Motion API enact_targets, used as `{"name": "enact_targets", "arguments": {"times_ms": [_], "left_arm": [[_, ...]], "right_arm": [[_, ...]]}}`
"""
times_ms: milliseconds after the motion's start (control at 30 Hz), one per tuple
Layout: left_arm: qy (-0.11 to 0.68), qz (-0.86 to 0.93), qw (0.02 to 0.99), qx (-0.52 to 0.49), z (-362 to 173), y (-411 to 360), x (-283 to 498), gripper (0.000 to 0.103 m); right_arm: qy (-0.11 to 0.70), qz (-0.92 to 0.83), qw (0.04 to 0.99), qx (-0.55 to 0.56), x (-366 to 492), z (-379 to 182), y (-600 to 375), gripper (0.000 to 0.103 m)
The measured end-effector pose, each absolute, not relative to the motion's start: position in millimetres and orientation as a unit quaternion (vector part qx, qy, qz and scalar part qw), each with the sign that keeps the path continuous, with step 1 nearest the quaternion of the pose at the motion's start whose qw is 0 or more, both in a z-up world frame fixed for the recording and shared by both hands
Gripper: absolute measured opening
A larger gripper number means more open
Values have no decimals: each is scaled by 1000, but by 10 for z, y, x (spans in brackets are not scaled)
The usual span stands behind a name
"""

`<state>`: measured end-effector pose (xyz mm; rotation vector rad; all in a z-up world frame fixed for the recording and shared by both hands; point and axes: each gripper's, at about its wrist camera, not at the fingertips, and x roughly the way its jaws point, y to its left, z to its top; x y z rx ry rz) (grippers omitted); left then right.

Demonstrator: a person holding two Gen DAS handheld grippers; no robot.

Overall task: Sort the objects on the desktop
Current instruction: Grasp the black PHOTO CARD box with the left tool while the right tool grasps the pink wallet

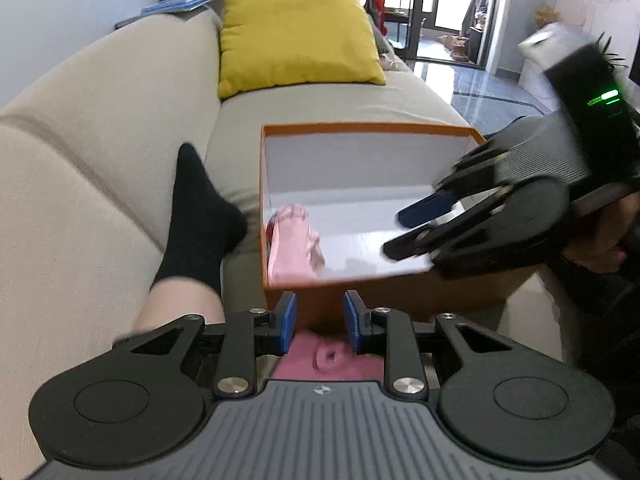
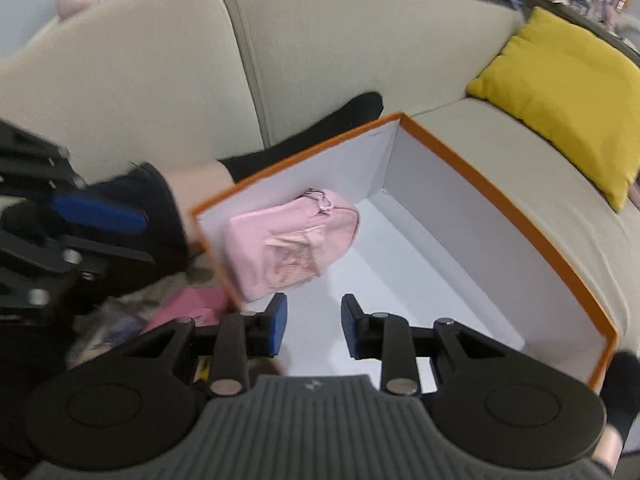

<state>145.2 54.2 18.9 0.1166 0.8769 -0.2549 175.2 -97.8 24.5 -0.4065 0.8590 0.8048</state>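
1 orange box [image 1: 360, 130] rests on beige sofa [image 1: 120, 128] beside yellow cushion [image 1: 296, 36].

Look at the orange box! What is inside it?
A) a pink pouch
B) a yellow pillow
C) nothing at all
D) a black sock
A: the pink pouch lies inside the box, against its wall; the pillow sits on the sofa behind the box, outside it.
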Motion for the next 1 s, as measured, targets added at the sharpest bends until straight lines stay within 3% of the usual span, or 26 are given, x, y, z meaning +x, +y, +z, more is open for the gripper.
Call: {"name": "enact_targets", "arguments": {"times_ms": [167,467,500,600,667,1000], "left_arm": [[427,-101,897,43,167,597,1204,30],[497,-3,868,9,-221,824,917,37],[504,3,863,4,-266,845,906,38],[513,8,858,-15,-359,901,876,54],[514,10,857,-20,-393,882,863,54],[539,8,842,8,-593,751,940,53]], "right_arm": [[408,370,823,-143,1337,275,-1136,30],[481,353,802,23,1091,-322,-1212,35],[490,350,797,48,1112,-370,-1216,42],[500,345,789,91,1176,-423,-1206,45],[504,347,784,103,1229,-432,-1163,52],[557,331,753,113,1675,-759,-838,51]]}}
